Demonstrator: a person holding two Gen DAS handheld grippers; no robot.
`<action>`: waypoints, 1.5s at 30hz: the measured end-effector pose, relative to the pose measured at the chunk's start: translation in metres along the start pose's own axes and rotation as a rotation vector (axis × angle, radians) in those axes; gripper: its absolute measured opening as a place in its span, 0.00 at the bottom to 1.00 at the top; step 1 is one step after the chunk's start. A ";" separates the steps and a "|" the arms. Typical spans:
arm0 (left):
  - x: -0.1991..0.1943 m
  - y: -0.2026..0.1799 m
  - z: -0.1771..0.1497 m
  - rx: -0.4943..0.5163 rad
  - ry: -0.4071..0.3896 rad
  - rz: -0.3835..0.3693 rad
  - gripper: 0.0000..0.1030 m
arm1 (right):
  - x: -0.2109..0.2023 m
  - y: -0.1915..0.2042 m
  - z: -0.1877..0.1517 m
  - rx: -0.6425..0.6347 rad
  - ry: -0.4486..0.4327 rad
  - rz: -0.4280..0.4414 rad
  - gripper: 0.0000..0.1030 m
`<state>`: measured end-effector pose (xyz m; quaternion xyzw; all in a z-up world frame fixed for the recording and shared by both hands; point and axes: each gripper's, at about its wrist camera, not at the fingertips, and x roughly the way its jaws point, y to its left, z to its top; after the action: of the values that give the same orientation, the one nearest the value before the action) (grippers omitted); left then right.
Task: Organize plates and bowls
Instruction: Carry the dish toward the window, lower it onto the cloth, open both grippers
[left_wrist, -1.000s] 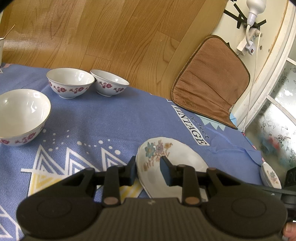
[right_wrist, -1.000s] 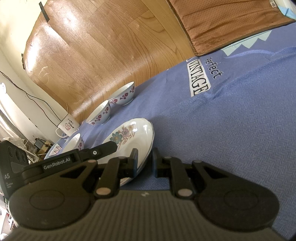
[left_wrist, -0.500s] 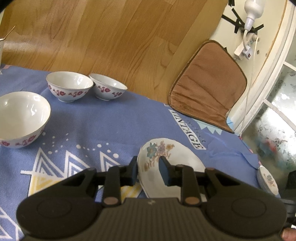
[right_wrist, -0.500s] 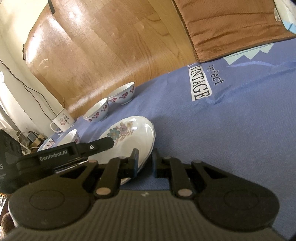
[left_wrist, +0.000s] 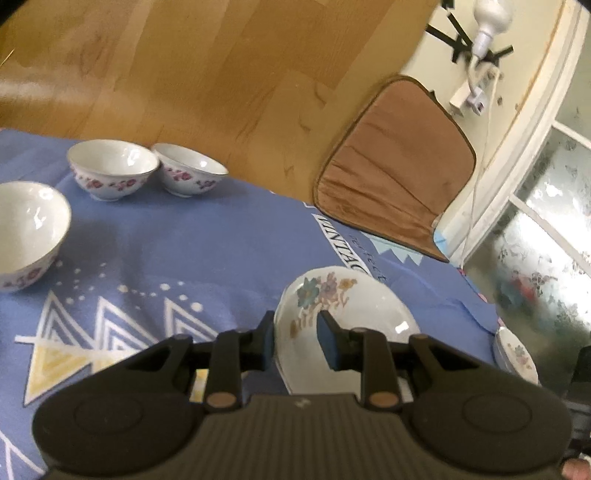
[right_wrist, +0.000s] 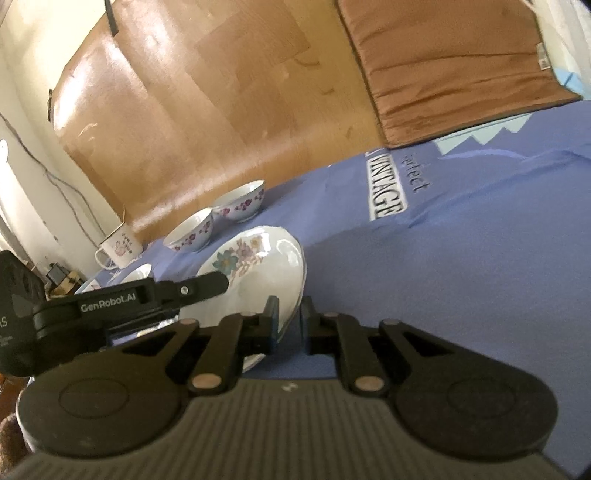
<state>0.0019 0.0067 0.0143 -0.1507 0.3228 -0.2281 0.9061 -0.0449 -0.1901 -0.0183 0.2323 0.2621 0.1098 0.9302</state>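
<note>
Both claws grip one white oval ceramic plate with a painted flower spray (left_wrist: 354, 314), held tilted just above the blue patterned cloth (left_wrist: 184, 251). The left claw (left_wrist: 297, 338) is clenched across the plate's left rim; the right claw (right_wrist: 287, 325) pinches its right rim. Three white porcelain bowls with red flower bands (left_wrist: 110, 168) stand well apart on the cloth's far left, two of them touching. Another small flowered plate (left_wrist: 517, 354) lies at the right edge.
</note>
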 end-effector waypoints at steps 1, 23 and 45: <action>0.000 -0.007 0.001 0.014 0.000 0.002 0.23 | -0.004 -0.002 0.001 0.002 -0.011 -0.001 0.14; 0.125 -0.256 -0.013 0.326 0.212 -0.245 0.25 | -0.161 -0.145 0.025 0.153 -0.376 -0.362 0.14; 0.107 -0.230 -0.005 0.337 0.141 -0.143 0.38 | -0.160 -0.160 0.017 0.091 -0.460 -0.576 0.49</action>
<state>-0.0007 -0.2447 0.0518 -0.0032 0.3312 -0.3528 0.8751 -0.1571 -0.3871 -0.0137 0.2087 0.1054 -0.2232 0.9463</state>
